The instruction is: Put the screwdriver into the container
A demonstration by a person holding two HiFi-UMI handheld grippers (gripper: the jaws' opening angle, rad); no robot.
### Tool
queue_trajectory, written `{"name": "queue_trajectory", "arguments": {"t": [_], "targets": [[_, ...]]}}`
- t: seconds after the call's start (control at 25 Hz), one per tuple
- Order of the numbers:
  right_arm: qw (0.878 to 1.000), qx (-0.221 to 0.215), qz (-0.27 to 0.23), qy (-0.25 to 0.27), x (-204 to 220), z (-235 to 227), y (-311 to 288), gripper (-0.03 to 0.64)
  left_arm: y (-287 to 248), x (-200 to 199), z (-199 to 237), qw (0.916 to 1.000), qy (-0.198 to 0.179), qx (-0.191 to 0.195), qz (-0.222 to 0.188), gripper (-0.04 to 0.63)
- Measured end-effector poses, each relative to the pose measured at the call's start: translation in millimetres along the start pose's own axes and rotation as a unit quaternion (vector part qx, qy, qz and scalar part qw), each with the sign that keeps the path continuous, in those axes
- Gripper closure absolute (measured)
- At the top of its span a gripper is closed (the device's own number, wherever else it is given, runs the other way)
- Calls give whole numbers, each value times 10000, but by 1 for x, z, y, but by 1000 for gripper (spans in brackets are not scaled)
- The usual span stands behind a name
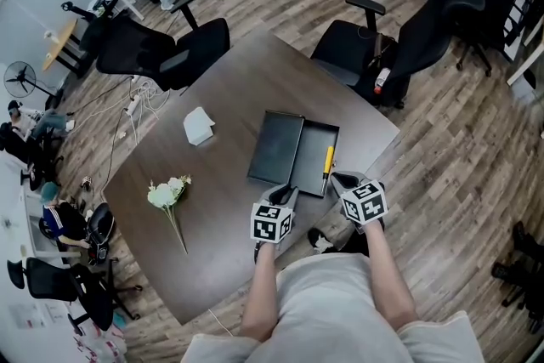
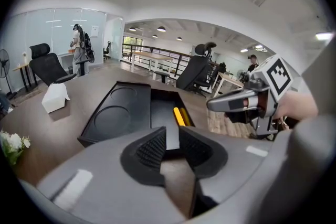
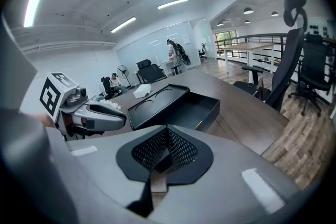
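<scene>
The yellow-handled screwdriver (image 1: 328, 159) is lying inside the black rectangular container (image 1: 308, 150), along its right wall. Its shaft is getting lost against the dark floor of the box, so only the handle is reading clearly. In the right gripper view the container's near wall is hiding almost all of it. The container's flat black lid (image 1: 276, 147) (two round recesses are showing in it) is lying open on the box's left, meeting it along the shared edge.

The left gripper (image 1: 285, 194) is being held at the container's near edge, its jaws parted a little with nothing between them. The right gripper (image 1: 339, 179) is sitting just beside the container's near right corner, its jaws pressed together on nothing. The person's forearms and torso are filling the bottom of the head view and covering the table's near edge.

The dark brown square table (image 1: 229, 225) is also carrying a small white boxy object (image 1: 199, 125) and a bunch of white flowers on a green stem (image 1: 168, 195), both well apart from the container. Around the table, black office chairs (image 1: 166, 55) are standing on a grey-brown plank floor (image 1: 476, 149). A standing fan (image 1: 19, 79) is showing at the far left, where the frame edge is cutting off some seated people.
</scene>
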State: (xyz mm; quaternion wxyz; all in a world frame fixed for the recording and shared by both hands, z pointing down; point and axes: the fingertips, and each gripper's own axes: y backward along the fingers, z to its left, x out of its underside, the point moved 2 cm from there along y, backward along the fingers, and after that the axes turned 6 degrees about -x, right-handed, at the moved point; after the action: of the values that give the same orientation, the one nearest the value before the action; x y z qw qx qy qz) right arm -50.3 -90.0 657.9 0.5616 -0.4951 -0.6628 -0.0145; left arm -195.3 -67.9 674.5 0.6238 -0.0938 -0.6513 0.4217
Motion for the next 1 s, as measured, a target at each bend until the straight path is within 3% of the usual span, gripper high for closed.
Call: {"name": "queue_trajectory", "arguments": {"t": [0.56, 1.0], "targets": [[9999, -75, -2, 120, -2, 9, -1, 615, 6, -1, 1, 9999, 110, -6, -116, 537], [9997, -162, -63, 159, -8, 9, -1, 615, 11, 1, 1, 9998, 104, -137, -126, 540]]}}
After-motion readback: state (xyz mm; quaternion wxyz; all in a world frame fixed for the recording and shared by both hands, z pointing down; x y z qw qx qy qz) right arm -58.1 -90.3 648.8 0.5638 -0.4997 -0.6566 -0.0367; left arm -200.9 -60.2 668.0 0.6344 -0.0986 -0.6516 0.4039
